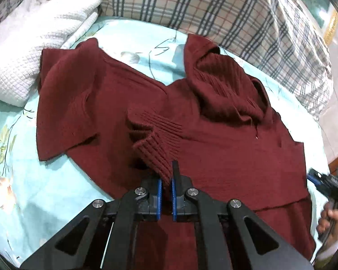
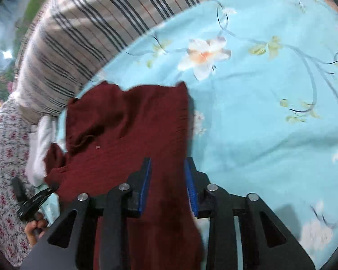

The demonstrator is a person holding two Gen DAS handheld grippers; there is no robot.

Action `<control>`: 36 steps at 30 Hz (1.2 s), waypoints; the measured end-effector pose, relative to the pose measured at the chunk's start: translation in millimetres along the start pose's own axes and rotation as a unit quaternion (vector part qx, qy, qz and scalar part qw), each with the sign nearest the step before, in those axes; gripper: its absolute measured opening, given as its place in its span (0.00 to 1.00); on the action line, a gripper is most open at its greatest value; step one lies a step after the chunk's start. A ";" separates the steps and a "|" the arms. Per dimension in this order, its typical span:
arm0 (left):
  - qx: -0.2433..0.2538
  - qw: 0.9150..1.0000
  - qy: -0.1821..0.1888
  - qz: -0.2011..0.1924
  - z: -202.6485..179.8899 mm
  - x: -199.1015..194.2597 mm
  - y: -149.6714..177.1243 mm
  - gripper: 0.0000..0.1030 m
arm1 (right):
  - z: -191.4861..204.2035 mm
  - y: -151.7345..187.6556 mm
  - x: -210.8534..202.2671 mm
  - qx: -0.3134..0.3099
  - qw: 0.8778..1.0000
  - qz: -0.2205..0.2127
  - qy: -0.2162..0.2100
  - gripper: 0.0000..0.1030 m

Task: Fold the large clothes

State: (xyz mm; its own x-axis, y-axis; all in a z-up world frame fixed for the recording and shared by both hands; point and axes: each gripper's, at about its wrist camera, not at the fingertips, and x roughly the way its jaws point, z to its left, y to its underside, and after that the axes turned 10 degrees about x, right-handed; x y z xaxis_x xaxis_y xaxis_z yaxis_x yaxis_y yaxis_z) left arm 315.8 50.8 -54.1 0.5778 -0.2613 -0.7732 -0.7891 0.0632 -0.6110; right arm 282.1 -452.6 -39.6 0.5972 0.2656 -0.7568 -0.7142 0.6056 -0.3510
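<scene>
sweater (image 1: pixel 225 148), dark red knit, lies spread on the pale blue floral bed sheet (image 1: pixel 33 180), near the plaid quilt (image 1: pixel 214 11). left gripper (image 1: pixel 166 180) has its jaws pressed together on the ribbed cuff (image 1: pixel 155 150) of a sleeve. right gripper (image 2: pixel 167 180) hovers with jaws spread over the sweater's edge, gripping nothing. step in hand, likely: folding the sleeve in; next, carry the cuff across the body.

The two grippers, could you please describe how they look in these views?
Both the left gripper and the right gripper are built alike: matte black linkage arms with triangular cut-outs, round silver pivot bolts, and black fingers lined with ribbed blue pads. No cables show. A white cuff appears at the hand on the right gripper.
</scene>
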 end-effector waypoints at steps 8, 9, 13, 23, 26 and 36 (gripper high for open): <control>0.013 1.000 -0.001 0.006 -8.3 -1.8 1.7 0.05 | 8.6 -12.2 14.9 -0.038 0.999 0.018 0.006 0.06; 0.016 1.000 0.007 0.005 -10.5 -2.6 2.5 0.05 | 8.7 -13.8 7.9 -0.045 0.999 0.008 0.013 0.06; 0.033 0.999 0.001 0.009 -23.1 6.9 4.8 0.05 | 4.9 -14.9 9.0 -0.053 0.998 0.008 0.040 0.06; 0.007 0.999 0.017 0.026 -14.0 19.8 14.1 0.10 | 44.7 28.5 -16.6 -0.104 0.994 -0.025 0.025 0.18; -0.008 0.999 0.014 0.028 -8.5 8.6 18.8 0.18 | 39.5 47.6 18.3 -0.110 0.992 0.044 0.046 0.15; -0.082 0.994 -0.058 -0.035 84.5 -62.9 11.8 0.45 | 57.7 71.3 -33.1 -0.110 0.994 0.010 -0.026 0.16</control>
State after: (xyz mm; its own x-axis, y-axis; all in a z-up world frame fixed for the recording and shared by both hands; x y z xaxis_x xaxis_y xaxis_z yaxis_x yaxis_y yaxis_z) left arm 287.8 149.3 -27.0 0.6444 -0.1469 -0.7504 -0.7646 -0.1121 -0.6347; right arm 232.4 -374.9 -7.8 0.5959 0.3172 -0.7378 -0.7853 0.4222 -0.4528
